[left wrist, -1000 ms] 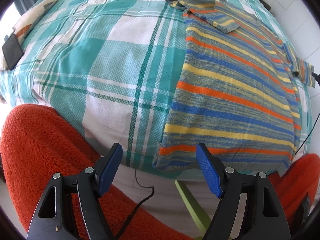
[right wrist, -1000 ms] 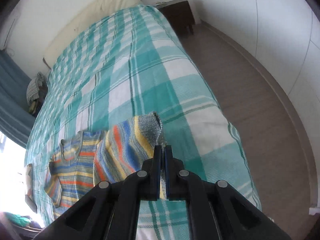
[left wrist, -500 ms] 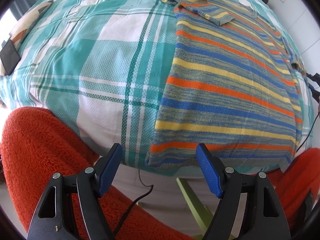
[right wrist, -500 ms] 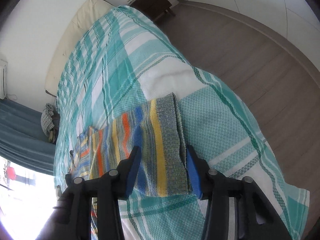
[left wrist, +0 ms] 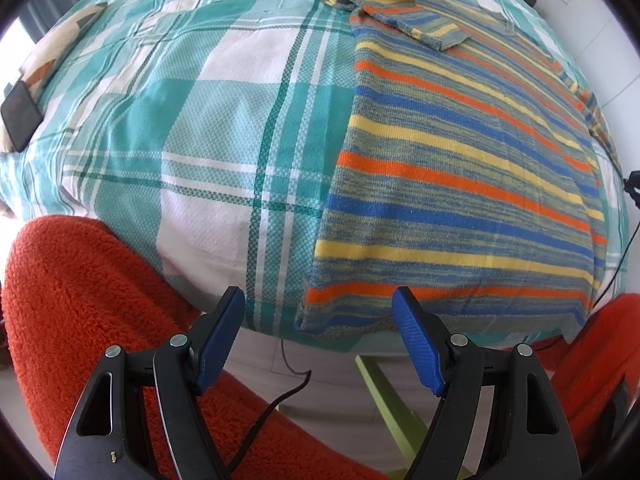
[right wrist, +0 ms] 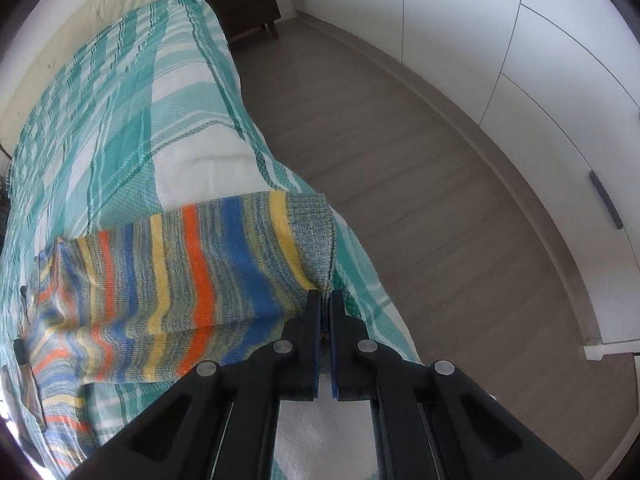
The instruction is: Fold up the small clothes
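Observation:
A small striped knit sweater [left wrist: 460, 168] in orange, blue, yellow and grey lies flat on the teal plaid bed cover [left wrist: 208, 128], its hem at the near edge and one sleeve folded across the top. My left gripper [left wrist: 318, 320] is open and empty, just short of the hem's left corner. In the right wrist view my right gripper [right wrist: 326, 296] is shut on the cuff edge of the sweater's sleeve [right wrist: 208, 264] and holds it lifted off the bed cover [right wrist: 120, 128].
An orange fleece cushion [left wrist: 80, 320] sits below the left gripper. A black cable [left wrist: 280, 396] and a green chair leg [left wrist: 384, 392] lie under the bed edge. A black phone [left wrist: 20, 116] lies far left. A dark nightstand [right wrist: 248, 4], wooden floor [right wrist: 420, 168] and white wardrobe doors [right wrist: 540, 40] are on the right.
My right gripper opened over the sleeve half a second ago and has shut on its cuff edge again, lifting it. My left gripper has edged closer to the hem, still open.

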`<state>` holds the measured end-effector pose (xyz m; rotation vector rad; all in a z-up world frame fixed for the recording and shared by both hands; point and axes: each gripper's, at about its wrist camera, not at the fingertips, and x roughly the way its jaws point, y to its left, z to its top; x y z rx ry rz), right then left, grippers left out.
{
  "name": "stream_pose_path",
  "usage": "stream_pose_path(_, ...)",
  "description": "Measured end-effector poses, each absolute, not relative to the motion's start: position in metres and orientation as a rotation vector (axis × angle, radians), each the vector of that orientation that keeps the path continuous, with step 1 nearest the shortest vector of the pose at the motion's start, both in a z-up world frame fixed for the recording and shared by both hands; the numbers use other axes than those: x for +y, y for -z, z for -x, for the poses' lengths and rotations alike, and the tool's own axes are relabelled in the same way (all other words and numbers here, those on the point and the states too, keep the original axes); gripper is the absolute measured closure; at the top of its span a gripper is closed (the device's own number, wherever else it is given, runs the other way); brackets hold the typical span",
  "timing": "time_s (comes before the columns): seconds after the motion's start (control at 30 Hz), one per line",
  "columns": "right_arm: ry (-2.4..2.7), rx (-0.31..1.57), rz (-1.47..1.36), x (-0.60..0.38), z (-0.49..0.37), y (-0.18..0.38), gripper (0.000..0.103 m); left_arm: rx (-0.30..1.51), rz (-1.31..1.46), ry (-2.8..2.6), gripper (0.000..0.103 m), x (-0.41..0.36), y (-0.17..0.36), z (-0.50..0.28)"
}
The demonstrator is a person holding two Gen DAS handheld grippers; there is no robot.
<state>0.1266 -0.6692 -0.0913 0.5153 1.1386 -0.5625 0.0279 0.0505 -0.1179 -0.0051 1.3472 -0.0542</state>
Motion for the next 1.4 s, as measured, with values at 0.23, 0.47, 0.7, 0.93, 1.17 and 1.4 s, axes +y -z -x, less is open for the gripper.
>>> stream_pose_path(0.23, 0.619, 1.16, -0.501, -0.674, -0.126, 0.076, 0.1, 1.356, 0.043, 0.036, 0.025, 0.059, 0.121, -0.029)
stream_pose_path(0.47, 0.506, 1.241, -0.435, -0.665, -0.132, 0.08, 0.089, 1.35, -0.001, 0.047, 0.025, 0.056, 0.122, -0.029)
stream_pose_path(0.7, 0.226, 1.096, -0.176, -0.61, -0.183, -0.004, 0.074, 1.351, 0.017, 0.046, 0.025, 0.048, 0.124, -0.04)
stream_pose_path(0.93, -0.104, 1.163, -0.055, -0.501, -0.291, 0.034, 0.057, 1.363, -0.022, 0.042, 0.025, 0.038, 0.124, -0.045)
stream_pose_path(1.17, -0.06, 1.341, 0.11, -0.489, -0.328, 0.091, 0.102, 1.397, 0.022, 0.02, 0.025, 0.052, 0.136, -0.048)
stream_pose_path(1.4, 0.087, 1.206, 0.184, -0.489, -0.342, 0.081, 0.103, 1.389, -0.003, 0.027, 0.025, 0.049, 0.138, -0.049)
